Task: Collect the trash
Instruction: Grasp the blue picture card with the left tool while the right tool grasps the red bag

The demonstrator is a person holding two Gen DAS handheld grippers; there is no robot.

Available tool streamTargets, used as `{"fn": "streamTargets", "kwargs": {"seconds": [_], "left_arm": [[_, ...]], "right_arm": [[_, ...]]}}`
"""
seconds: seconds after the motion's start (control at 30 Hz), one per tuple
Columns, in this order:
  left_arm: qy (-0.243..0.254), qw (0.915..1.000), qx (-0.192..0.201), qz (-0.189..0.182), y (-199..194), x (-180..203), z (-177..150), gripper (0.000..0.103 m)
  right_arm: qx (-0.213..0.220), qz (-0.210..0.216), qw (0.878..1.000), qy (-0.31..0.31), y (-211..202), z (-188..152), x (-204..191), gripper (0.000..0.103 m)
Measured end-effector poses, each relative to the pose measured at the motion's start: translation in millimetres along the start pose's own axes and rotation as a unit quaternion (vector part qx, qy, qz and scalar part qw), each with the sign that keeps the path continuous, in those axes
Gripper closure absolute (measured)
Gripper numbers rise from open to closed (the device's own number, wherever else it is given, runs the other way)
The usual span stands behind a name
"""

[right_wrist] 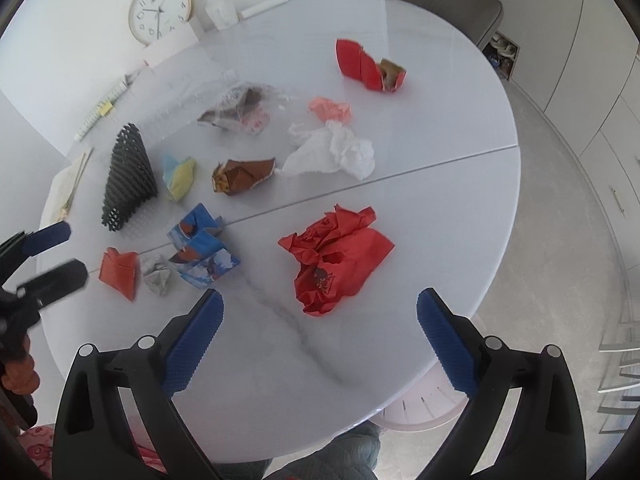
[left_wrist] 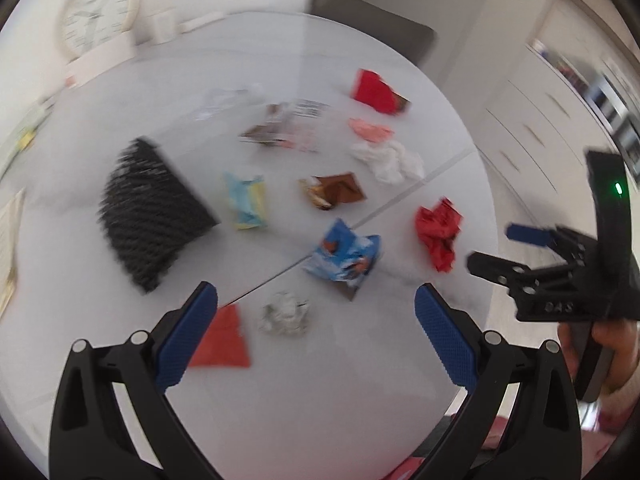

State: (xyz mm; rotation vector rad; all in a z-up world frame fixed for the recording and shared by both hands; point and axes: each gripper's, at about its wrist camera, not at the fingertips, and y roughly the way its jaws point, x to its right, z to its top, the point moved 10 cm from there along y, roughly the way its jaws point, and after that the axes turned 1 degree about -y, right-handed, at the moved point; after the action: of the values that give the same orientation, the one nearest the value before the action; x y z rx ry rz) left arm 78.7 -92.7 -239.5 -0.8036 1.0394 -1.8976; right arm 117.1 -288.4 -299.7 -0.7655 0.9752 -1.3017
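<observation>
Several pieces of trash lie on a round white table (right_wrist: 400, 220). A crumpled red paper (right_wrist: 336, 256) lies just ahead of my right gripper (right_wrist: 320, 312), which is open and empty. A blue wrapper (right_wrist: 204, 252), a small grey wad (right_wrist: 158, 274) and a red folded piece (right_wrist: 120, 272) lie to its left. My left gripper (left_wrist: 316, 308) is open and empty above the grey wad (left_wrist: 286, 314), with the red piece (left_wrist: 222, 340) beside its left finger and the blue wrapper (left_wrist: 344, 258) ahead. The left wrist view is blurred.
A black mesh holder (right_wrist: 128, 180) stands at the left. White tissue (right_wrist: 336, 152), a brown wrapper (right_wrist: 244, 176), a yellow-blue wrapper (right_wrist: 180, 176), pink paper (right_wrist: 330, 109), a red box (right_wrist: 368, 66) and clear plastic (right_wrist: 240, 110) lie farther back. A clock (right_wrist: 159, 10) leans on the wall. A pale pink bin (right_wrist: 420, 408) stands under the near edge.
</observation>
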Motion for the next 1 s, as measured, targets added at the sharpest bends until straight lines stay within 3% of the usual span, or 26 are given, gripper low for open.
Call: {"fn": "streamTargets", "kwargs": {"seconds": [0.1,0.17,0.47,0.57,0.63,0.67,0.83,0.93,1.0], "left_arm": [[0.062,0.9971,-0.024,-0.037,28,22,6,0.008],[0.082,0.9955,-0.034,-0.033,42,26,10,0.008],[0.097,0.9905,-0.082,-0.054,95,34,13,0.011],[0.098,0.9889,-0.096,-0.057,105,33,11,0.025],[0.102,0.9884,-0.1,-0.054,110,33,12,0.046],[0.106,0.9879,-0.101,-0.05,112,33,12,0.052],[0.111,0.9888,-0.088,-0.048,110,35,17,0.074],[0.099,0.9905,-0.081,-0.049,104,31,19,0.082],[0.088,0.9921,-0.077,-0.046,100,27,21,0.082]], "right_arm": [[-0.015,-0.009,1.0,0.003,9,-2,3,0.006],[-0.022,-0.02,1.0,0.002,11,-2,8,0.006],[-0.042,-0.029,0.999,0.014,24,-1,23,0.006],[-0.05,-0.029,0.998,0.011,31,0,24,0.006],[-0.053,-0.027,0.998,0.011,33,1,24,0.006],[-0.053,-0.027,0.998,0.01,34,2,24,0.006],[-0.052,-0.022,0.998,0.016,34,6,27,0.006],[-0.052,-0.009,0.998,0.023,37,7,26,0.006],[-0.054,-0.004,0.998,0.023,41,8,23,0.006]]}}
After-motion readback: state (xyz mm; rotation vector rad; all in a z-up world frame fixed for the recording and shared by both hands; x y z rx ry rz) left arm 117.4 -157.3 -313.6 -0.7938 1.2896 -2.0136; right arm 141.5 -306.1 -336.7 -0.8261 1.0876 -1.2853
